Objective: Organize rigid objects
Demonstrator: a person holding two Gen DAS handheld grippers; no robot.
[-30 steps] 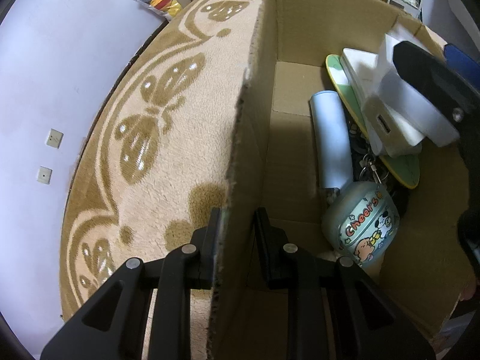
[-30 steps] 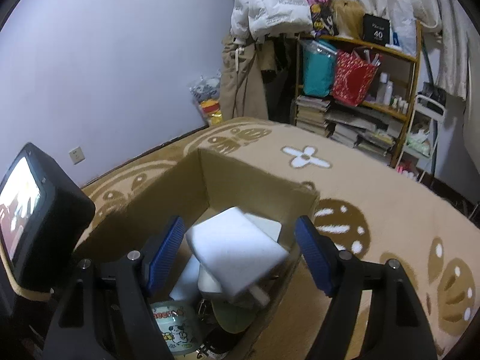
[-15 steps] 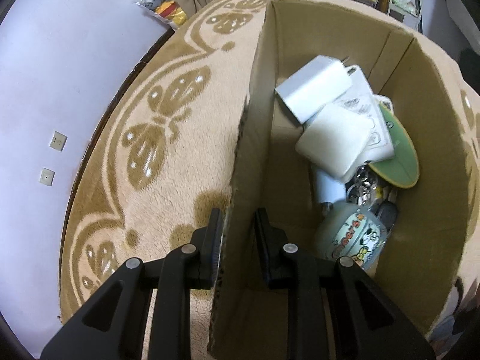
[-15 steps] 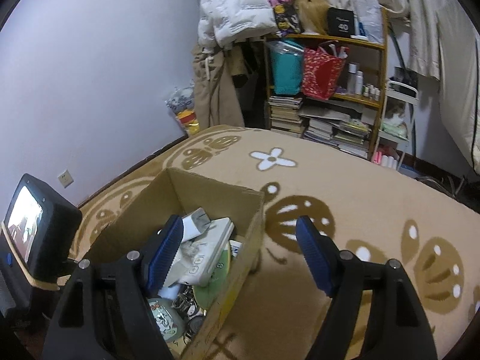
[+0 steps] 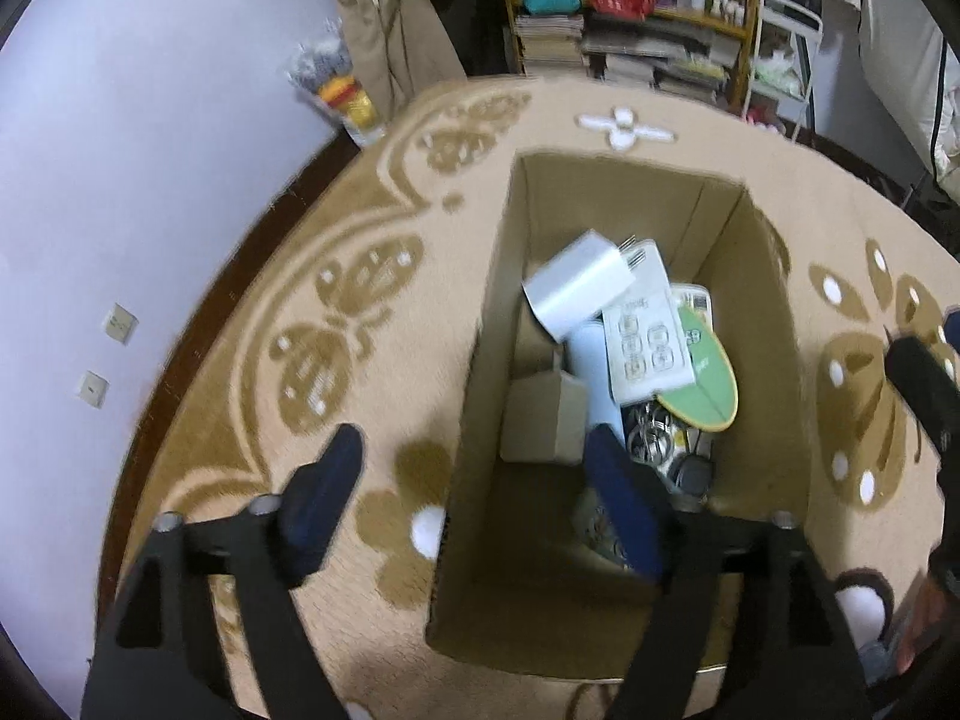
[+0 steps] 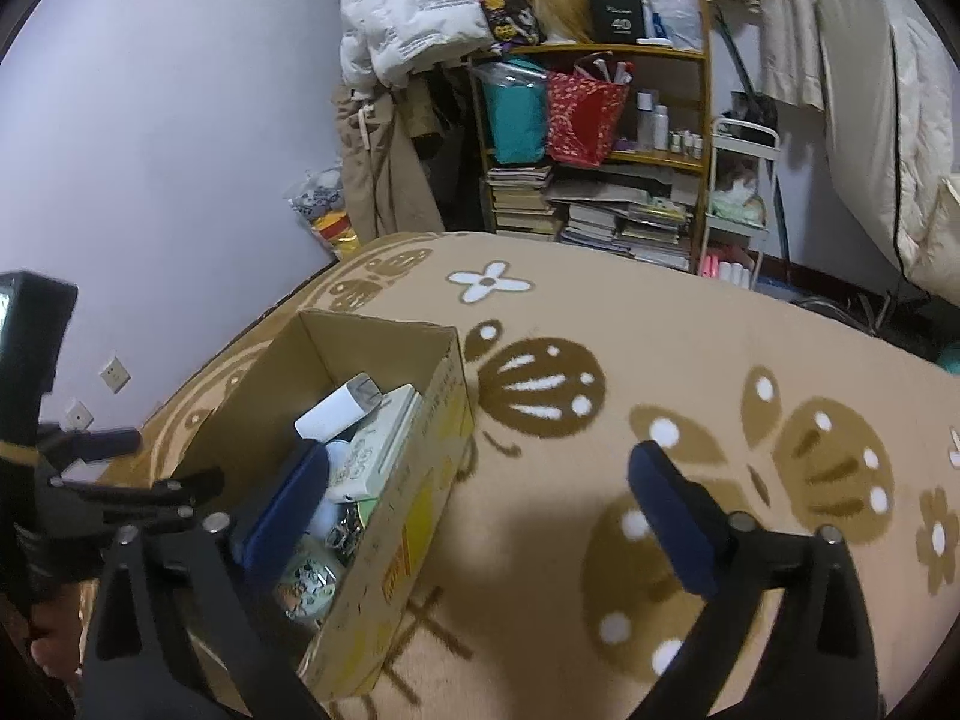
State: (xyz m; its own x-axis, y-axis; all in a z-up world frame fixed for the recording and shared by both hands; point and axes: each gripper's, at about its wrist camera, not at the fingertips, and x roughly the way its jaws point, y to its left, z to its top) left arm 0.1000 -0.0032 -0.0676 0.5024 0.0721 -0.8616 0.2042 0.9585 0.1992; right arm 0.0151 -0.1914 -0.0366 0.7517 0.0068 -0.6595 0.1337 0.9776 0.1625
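— Where do we have the box and the things in it?

— The cardboard box (image 5: 774, 324) sits on the tan rug (image 5: 384, 360) with its top open. Inside we see a white charger block (image 5: 579, 285) on top of the pile, leaning toward the far left corner. Just under it lies a white flat pack with printed squares (image 5: 645, 330), and beside that a green round disc (image 5: 705, 384). A pale bottle (image 5: 591, 372) runs under the pack, a small grey-brown box (image 5: 543, 420) stands against the left wall, and a bunch of keys (image 5: 651, 441) lies near the bottom. A round tin with a cartoon print (image 6: 306, 585) shows at the near end in the right wrist view.

— And our left claw?

— Our left gripper (image 5: 474, 498) hangs above the box's near left wall with its blue-padded fingers spread wide, one over the rug and one over the box's inside. It grips nothing.

— The right one?

— Our right gripper (image 6: 480, 504) is spread wide too and empty. Its left finger is over the box, its right finger over the rug's brown flower pattern.

— Anything else around us?

— A wooden shelf (image 6: 600, 54) with books, a teal bag and a red bag stands past the rug's far edge, and a white jacket (image 6: 408, 6) hangs next to it.
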